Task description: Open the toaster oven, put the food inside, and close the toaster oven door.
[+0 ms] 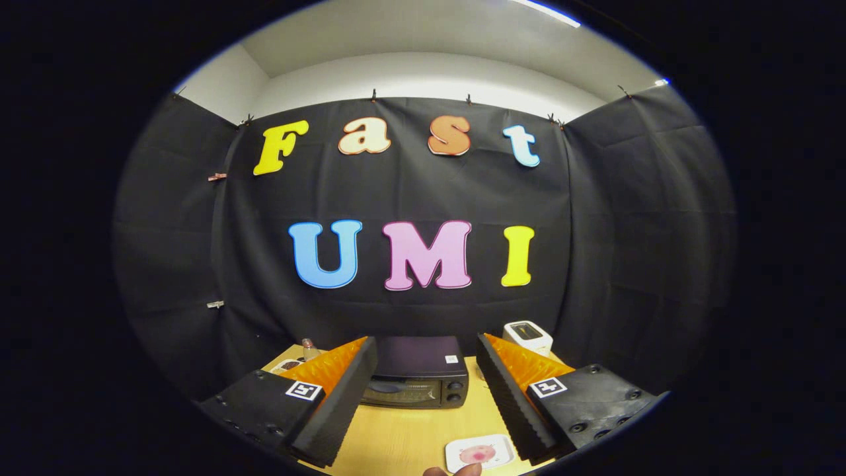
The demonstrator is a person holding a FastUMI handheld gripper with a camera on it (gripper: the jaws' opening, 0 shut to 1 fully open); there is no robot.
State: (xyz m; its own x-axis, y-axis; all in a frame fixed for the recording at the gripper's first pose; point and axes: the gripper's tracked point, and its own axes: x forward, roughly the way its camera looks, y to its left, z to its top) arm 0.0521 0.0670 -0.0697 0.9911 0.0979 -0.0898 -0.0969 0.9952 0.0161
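Far left of table: a small dish (288, 365) and a small bottle (308, 346) sat beside the left finger, partly hidden by it; contents too small to tell.
Gripper: the gripper (426, 360) hung above the near side of the wooden table (410, 433), jaws spread wide and holding nothing — no contact with any object.
Toaster oven: the toaster oven (415, 380) stood on the table beyond the fingers, framed in the gap between them, well apart from both. Door appeared closed, glass front facing the gripper, two knobs at its right side.
Food: a white plate (479, 453) carrying a pinkish piece of food (477, 453) lay on the table close in, just beside the right finger and nearer than the oven.
Fingertip: a person's fingertip (456, 471) showed at the plate's near edge; whether it touched the plate could not be told.
Right rear: a small white box (529, 336) sat behind the right finger, near the cloth wall.
Step in hand: judged as the start — door not yet opened, food still outside.
Next move: likely calls for lowering and advancing toward the top of the oven door to catch the handle and pull it down; the handle itself was too small to make out.
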